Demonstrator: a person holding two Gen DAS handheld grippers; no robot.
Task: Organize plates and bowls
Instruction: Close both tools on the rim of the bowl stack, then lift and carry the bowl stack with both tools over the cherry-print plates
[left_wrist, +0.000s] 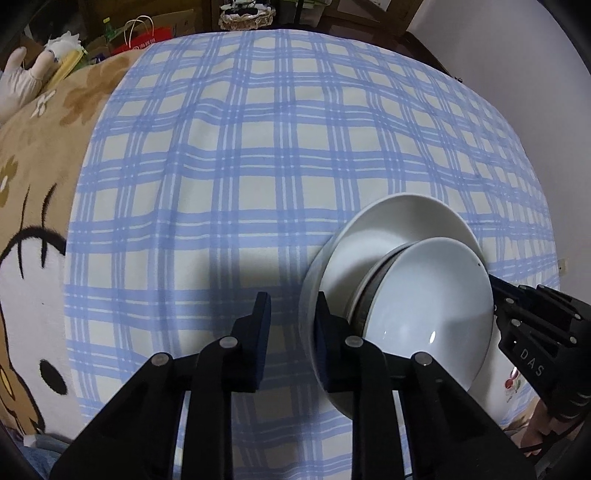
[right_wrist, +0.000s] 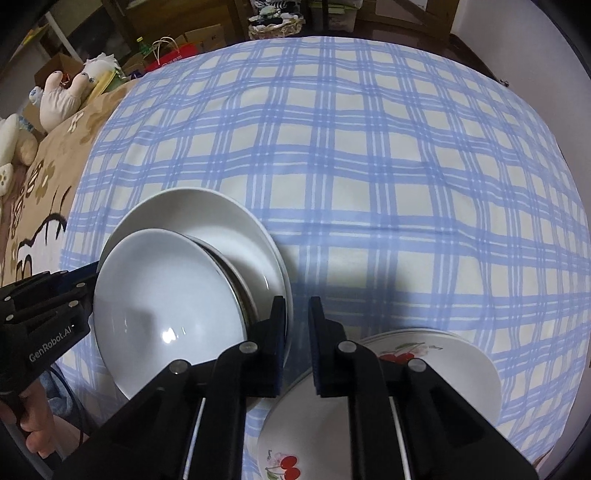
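Note:
A large white plate (left_wrist: 373, 229) lies on the blue checked cloth. In it rests a dark-sided dish (left_wrist: 371, 295) with a smaller white bowl (left_wrist: 424, 314) tilted on top. My left gripper (left_wrist: 291, 325) points down over the plate's left rim. Its right finger is inside the rim and its left pad stands clear of it, so it is open. In the right wrist view, my right gripper (right_wrist: 297, 332) straddles the opposite rim of the large plate (right_wrist: 207, 214), jaws narrow and shut on that rim. The white bowl (right_wrist: 162, 295) hides the left gripper's tips there.
A stack of cherry-patterned plates (right_wrist: 443, 354) sits close to the right of my right gripper. A beige cartoon blanket (left_wrist: 33, 221) and plush toys (right_wrist: 59, 96) border the cloth on the left. Bags and boxes (right_wrist: 170, 51) stand beyond the far edge.

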